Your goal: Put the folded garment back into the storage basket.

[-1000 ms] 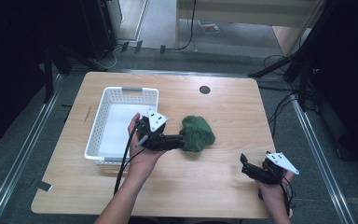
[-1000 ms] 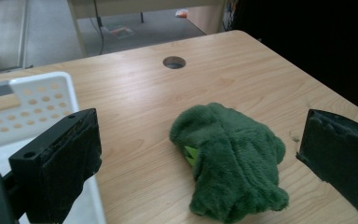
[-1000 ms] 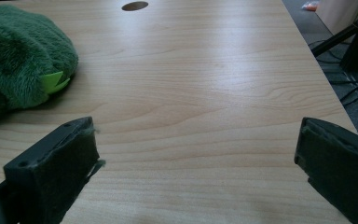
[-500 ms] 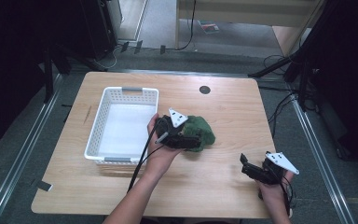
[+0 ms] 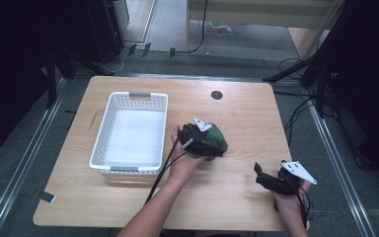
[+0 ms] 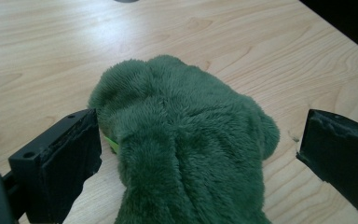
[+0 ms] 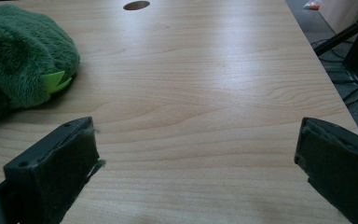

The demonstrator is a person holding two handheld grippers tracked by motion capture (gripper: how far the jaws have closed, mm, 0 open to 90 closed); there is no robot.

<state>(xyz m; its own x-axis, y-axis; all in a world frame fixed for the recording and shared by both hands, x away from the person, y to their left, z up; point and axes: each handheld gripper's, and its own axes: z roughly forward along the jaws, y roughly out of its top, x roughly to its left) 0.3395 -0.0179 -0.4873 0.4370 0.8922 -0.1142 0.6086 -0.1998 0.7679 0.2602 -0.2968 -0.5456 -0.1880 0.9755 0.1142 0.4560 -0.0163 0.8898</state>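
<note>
The left gripper [image 5: 216, 145] stood with its jaws spread wide around the green plush toy [image 6: 186, 144], one jaw on each side of the fur and neither pressing in, as the left gripper view showed. The toy lay on the wooden table [image 5: 242, 111] near its middle, just right of the white basket [image 5: 131, 133], which sat on the table's left half with its far rim a short way in from the far edge. Between the basket's right wall and the toy there was only a narrow strip of bare wood, taken up by the left hand [image 5: 185, 158]. That hand came in from the near edge, the forearm slanting up and to the right, the gripper's black cable trailing beside it.

To the right of the toy the table lay bare as far as its right edge, and bare wood also ran far to a small dark hole [image 5: 216, 95] near the far edge. The right gripper [image 5: 260, 173] rested near the near right corner, well apart from the toy, its jaws wide open over bare wood and pointing left. In the right gripper view the toy lay at the far left, with a small bright green piece [image 7: 55, 80] showing at its edge.
</note>
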